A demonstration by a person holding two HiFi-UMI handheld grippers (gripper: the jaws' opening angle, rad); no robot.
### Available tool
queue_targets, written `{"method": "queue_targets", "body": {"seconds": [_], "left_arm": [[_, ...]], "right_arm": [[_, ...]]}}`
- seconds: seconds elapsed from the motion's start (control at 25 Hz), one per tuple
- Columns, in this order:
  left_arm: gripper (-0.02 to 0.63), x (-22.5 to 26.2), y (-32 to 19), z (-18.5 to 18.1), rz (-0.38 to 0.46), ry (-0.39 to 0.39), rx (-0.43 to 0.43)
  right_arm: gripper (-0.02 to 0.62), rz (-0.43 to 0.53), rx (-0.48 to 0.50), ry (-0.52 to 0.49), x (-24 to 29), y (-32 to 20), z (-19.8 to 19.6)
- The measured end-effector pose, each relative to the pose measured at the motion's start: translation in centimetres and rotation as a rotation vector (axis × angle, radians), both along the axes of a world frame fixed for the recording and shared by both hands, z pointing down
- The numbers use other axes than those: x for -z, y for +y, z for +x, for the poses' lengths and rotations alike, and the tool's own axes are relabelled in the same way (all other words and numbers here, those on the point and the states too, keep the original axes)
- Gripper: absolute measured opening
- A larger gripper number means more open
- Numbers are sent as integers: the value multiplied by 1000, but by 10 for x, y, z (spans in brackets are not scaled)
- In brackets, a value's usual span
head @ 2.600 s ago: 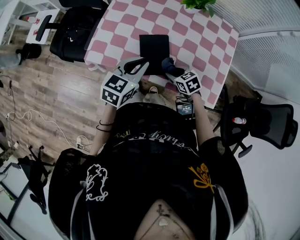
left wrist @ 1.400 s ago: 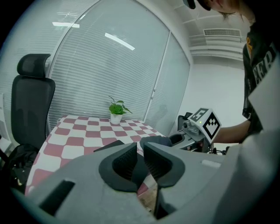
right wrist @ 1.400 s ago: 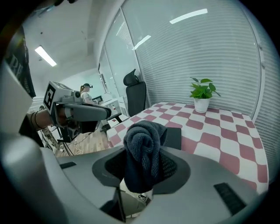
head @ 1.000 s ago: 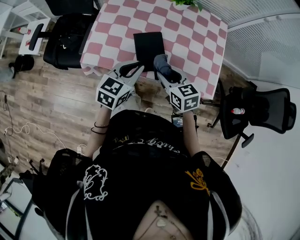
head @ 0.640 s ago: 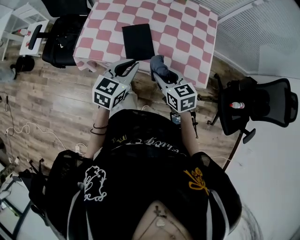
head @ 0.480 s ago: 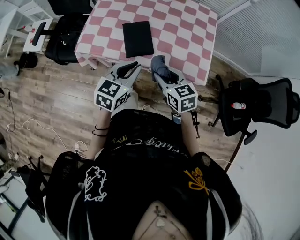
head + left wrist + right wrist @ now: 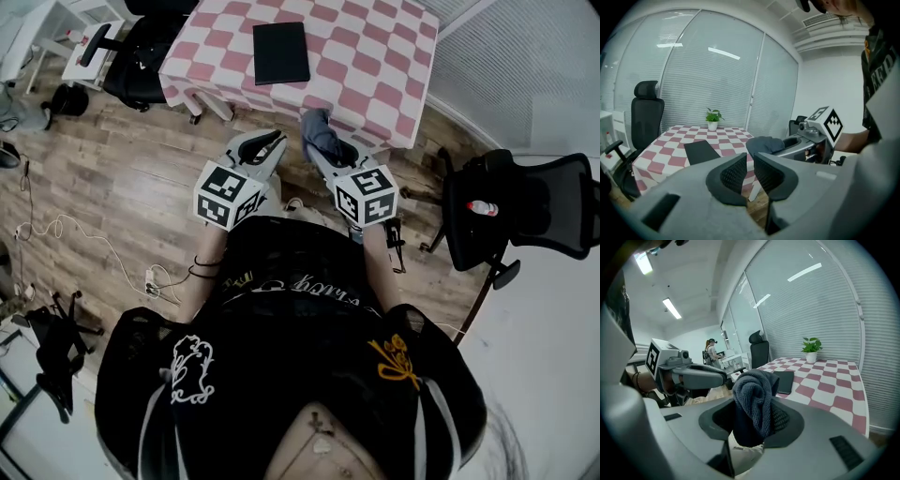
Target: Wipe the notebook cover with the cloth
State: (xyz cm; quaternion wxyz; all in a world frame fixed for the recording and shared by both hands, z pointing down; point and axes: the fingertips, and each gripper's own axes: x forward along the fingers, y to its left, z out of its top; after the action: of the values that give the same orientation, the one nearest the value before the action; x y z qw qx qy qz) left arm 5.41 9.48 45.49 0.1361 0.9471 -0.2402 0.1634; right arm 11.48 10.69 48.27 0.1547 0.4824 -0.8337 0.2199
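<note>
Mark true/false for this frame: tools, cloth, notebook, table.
1. The right tool is shut on the cloth. True.
2. The left tool holds the notebook. False: it is empty, with its jaws close together; the notebook lies on the table.
3. The cloth touches the notebook cover. False: it is held near the table's edge, apart from the notebook.
4. A potted plant stands on the table. True.
5. The notebook is open. False: it lies closed and flat.

bare tabletop (image 7: 370,66) all around notebook (image 7: 281,52)
</note>
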Motion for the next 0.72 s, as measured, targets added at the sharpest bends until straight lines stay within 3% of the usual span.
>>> {"method": "queue_targets", "body": {"seconds": [0.72], "left_arm": [[57, -4, 60, -27, 10, -11, 50]], "right_arm": [[133, 13, 95, -6, 0, 48, -37]]}}
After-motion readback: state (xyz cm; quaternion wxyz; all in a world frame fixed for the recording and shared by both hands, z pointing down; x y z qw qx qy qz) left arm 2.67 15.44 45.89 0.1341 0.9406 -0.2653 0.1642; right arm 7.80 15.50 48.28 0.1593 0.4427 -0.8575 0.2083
